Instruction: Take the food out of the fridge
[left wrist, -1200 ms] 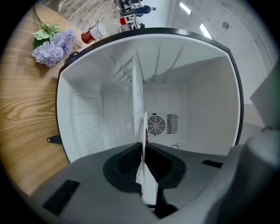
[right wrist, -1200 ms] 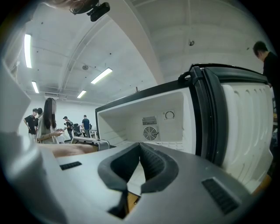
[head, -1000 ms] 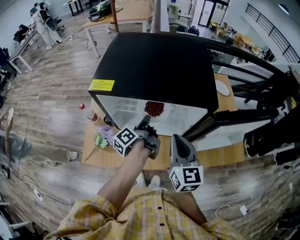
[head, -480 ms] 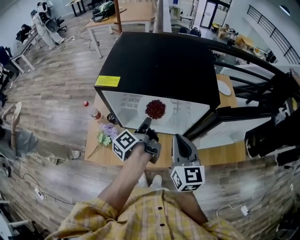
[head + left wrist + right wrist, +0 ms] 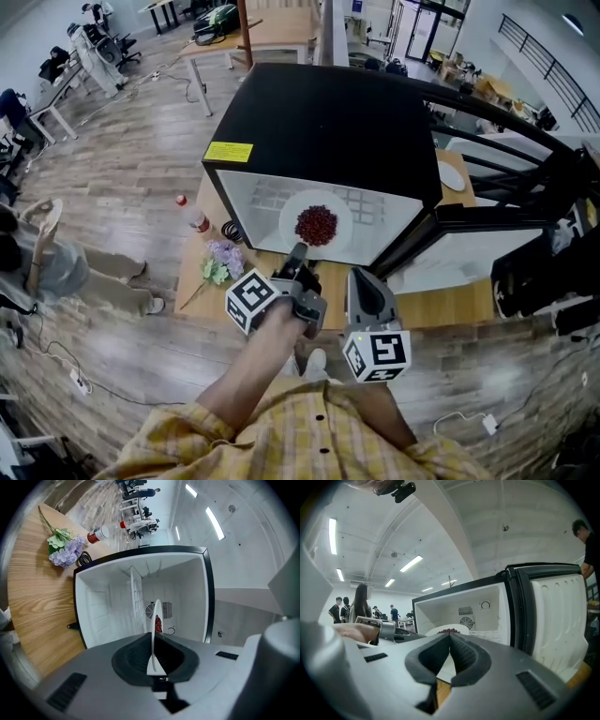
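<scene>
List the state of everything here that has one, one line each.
fridge door: open.
plate: level, gripped by its rim, at the fridge opening.
red food: piled on the plate.
left claw: shut on the plate.
right claw: shut, empty.
bottle: red cap on.

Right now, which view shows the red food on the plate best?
The head view: it looks down on the red food, a heap in the middle of the white plate. The left gripper view has the plate edge-on, so only a red sliver shows. The right gripper view gives a red strip above the rim.
</scene>
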`<state>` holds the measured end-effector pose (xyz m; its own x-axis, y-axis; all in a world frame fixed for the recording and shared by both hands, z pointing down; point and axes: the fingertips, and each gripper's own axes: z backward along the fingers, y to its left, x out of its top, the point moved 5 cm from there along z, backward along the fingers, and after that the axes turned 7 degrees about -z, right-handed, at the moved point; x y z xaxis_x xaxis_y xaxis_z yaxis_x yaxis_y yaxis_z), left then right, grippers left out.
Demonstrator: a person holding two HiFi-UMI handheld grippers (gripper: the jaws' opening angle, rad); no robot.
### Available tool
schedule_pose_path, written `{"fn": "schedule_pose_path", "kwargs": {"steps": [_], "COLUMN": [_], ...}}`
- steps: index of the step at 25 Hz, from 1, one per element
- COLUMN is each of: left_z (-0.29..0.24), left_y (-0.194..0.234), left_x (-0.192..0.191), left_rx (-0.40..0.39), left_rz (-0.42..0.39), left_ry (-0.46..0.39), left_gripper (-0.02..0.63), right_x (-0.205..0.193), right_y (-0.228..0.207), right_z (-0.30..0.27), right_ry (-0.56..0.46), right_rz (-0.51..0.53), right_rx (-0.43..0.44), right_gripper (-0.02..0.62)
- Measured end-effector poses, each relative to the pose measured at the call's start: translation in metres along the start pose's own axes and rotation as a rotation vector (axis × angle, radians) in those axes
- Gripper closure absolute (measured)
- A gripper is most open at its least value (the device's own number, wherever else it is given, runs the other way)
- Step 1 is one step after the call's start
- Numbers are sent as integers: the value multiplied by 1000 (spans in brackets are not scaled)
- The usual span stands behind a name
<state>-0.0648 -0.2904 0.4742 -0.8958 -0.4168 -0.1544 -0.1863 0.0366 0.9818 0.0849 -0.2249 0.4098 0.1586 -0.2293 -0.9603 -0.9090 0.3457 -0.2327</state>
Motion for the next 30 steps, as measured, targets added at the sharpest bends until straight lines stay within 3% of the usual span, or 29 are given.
{"fn": "schedule_pose_path", "kwargs": {"steps": [22,30], "left_z": [74,89], "left_y": [-21,-26], "left_x": [-16,-32], "left_rx": [-22,-33], "left_rz": [29,43], "left_ry": [-40,-65], "left_gripper": [590,590], "right_x": [-9,-12], "right_y": [18,6], "right_z": [25,32], "right_ry": [2,-1], "right_rz": [-1,0], "right_rx": [30,19], "right_gripper": [588,588]}}
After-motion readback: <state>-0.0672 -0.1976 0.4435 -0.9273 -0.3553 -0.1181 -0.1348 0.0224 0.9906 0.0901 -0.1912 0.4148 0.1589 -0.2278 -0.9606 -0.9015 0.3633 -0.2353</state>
